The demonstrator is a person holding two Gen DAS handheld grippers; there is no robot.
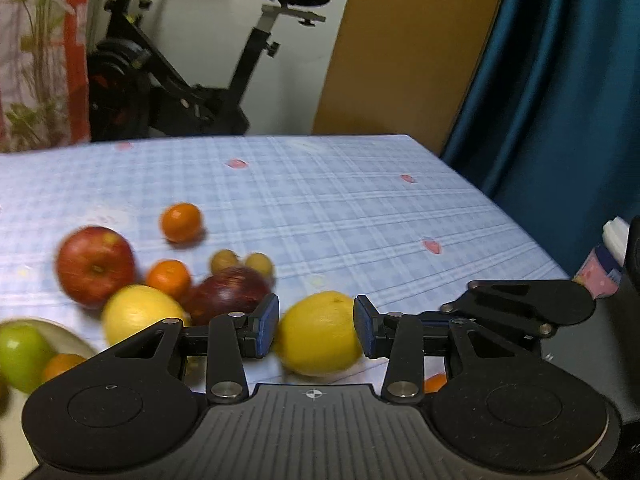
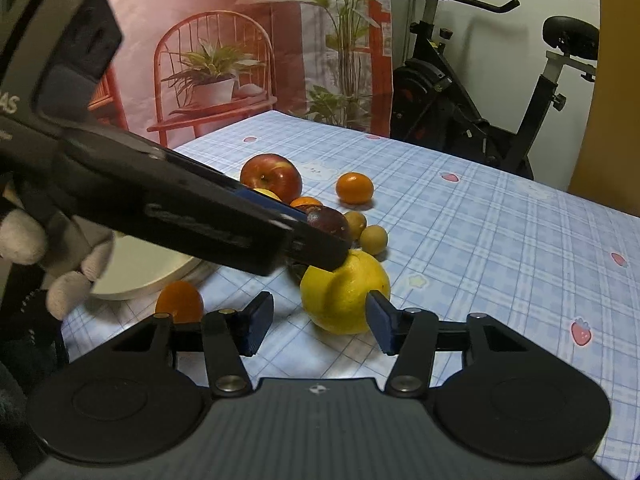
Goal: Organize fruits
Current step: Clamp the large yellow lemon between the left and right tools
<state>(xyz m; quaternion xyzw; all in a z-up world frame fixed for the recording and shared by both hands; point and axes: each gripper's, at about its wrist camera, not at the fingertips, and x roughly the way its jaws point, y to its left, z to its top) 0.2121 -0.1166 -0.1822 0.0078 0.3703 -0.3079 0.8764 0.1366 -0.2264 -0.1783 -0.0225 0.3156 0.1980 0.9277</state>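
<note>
Bowl (image 1: 60,334) — green apple (image 1: 22,356), orange (image 1: 62,364) inside.

White letters "AS" on black body of left tool (image 2: 316,256) — other lettering there blurred, unreadable.

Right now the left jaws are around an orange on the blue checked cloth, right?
Not quite. The left gripper has its jaws around a yellow lemon, not an orange, as the left wrist view shows. It does sit on the blue checked cloth.

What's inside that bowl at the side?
The left tongs' view shows a green apple and an orange fruit in the bowl. The picture edge and tongs hide the rest.
</note>
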